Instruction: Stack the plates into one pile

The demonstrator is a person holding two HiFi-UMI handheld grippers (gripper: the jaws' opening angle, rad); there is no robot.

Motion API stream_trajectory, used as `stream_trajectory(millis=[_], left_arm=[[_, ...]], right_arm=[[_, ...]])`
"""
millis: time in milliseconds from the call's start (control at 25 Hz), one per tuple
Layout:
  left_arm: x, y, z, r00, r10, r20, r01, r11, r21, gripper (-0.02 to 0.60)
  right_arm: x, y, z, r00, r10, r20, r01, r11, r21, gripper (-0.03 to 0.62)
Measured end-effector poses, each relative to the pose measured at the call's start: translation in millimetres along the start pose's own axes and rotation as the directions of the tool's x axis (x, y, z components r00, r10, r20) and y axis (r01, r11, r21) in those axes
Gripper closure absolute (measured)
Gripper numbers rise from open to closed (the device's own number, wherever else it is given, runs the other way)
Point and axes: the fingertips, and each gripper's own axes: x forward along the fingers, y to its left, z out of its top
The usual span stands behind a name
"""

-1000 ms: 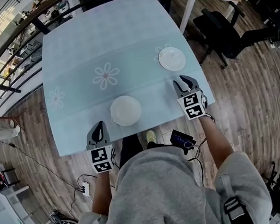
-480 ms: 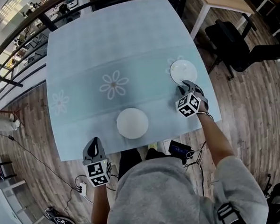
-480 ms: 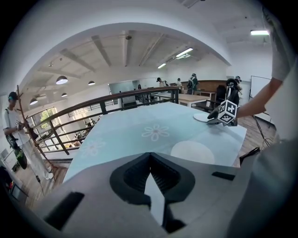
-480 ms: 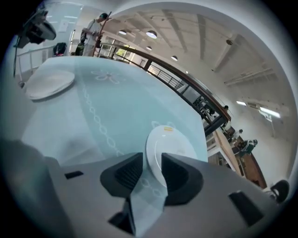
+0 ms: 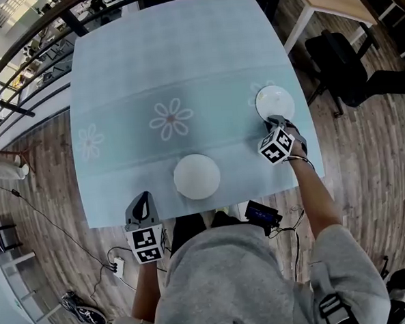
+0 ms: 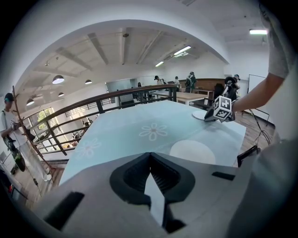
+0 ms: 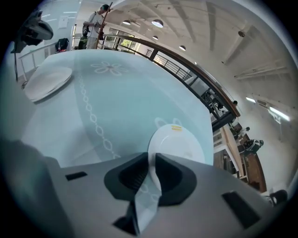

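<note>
The person wears a grey sweatshirt [image 5: 230, 279]; a dark strap [image 5: 332, 306] with a buckle lies on the right shoulder; a small black device [image 5: 263, 212] with a blue-lit face and thin cables hangs at the waist; the left gripper [image 5: 144, 196] and right gripper [image 5: 274, 122] have grey shells and black ribbed fingers [image 6: 132, 175]; each carries a cube [image 5: 145, 241] of black-and-white square markers.

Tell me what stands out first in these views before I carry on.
First the right gripper near the table's right edge: its jaws have just been closing on the near rim of the right plate. Next, the second plate lies alone and untouched near the front edge of the pale blue flowered tablecloth. The left gripper hangs shut and empty at that front edge, left of the second plate.
</note>
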Motion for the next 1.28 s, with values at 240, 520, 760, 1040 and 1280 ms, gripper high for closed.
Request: stream_trajectory(millis=[240,520,760,1040,1280], left_arm=[[-7,-1,1,1.000,0.000,0.018,0.000,1.000,0.000,0.561],[-19,3,-1,0.998,0.028,0.058,-0.027,0.999,-0.027,0.561],[-18,-13,5,0.996,0.028,0.089,-0.026,0.999,-0.027,0.561],[-23,-25,3,0.994,0.027,0.101,-0.024,0.999,-0.039,0.561],[-31,-27,-8,0.996,0.035,0.087,-0.031,0.998,-0.050,0.561]], right_arm=[[-3,1,2,0.998,-0.026,-0.051,0.020,0.993,-0.112,0.548],[-55,-18,23,0.990,-0.120,0.076,0.127,0.987,-0.098,0.562],[-104,-14,46,0.970,-0.120,0.211,0.145,0.984,-0.106,0.565],[-170,45,104,0.908,-0.017,0.418,0.104,0.977,-0.186,0.565],[-204,114,149,0.831,0.126,0.542,0.029,0.963,-0.269,0.565]])
